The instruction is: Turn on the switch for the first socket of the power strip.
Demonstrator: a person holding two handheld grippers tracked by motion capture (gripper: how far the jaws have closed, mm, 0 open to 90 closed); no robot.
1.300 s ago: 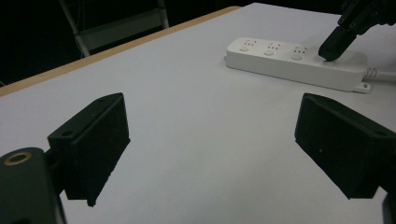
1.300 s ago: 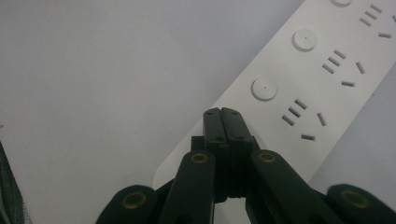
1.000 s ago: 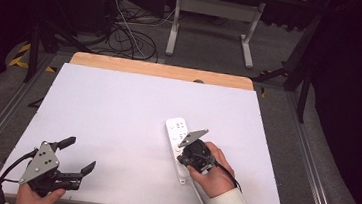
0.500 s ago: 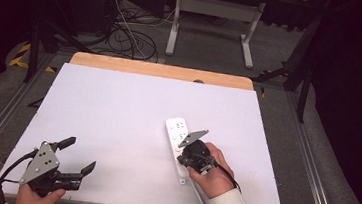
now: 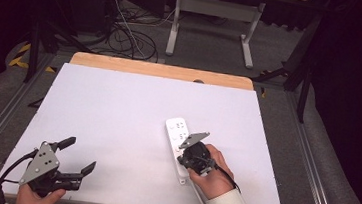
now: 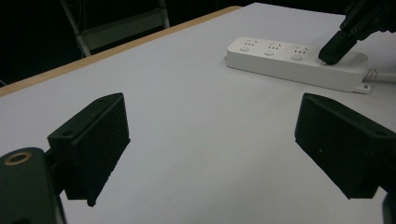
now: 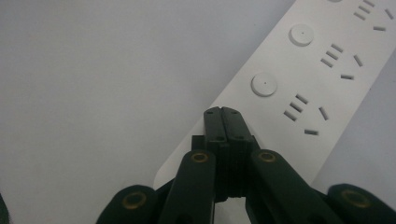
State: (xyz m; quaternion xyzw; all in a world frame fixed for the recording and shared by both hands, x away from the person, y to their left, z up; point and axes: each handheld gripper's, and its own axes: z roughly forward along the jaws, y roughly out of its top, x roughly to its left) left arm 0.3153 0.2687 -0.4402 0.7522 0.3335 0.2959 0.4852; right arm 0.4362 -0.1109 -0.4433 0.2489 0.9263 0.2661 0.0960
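— What is seen carrying the things?
— A white tabletop (image 5: 117, 116), edged along its far side by a strip of bare wood (image 5: 162, 70).
— What is laid directly on it?
— A white power strip (image 5: 177, 137), placed right of the middle, with its cable (image 5: 205, 197) led toward the near edge.

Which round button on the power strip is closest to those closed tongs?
The round button just ahead of the right tongs, at the cord end of the power strip; the other buttons lie farther along.

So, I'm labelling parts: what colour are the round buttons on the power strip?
White, like the long plastic power strip itself; clearest in the right gripper view.
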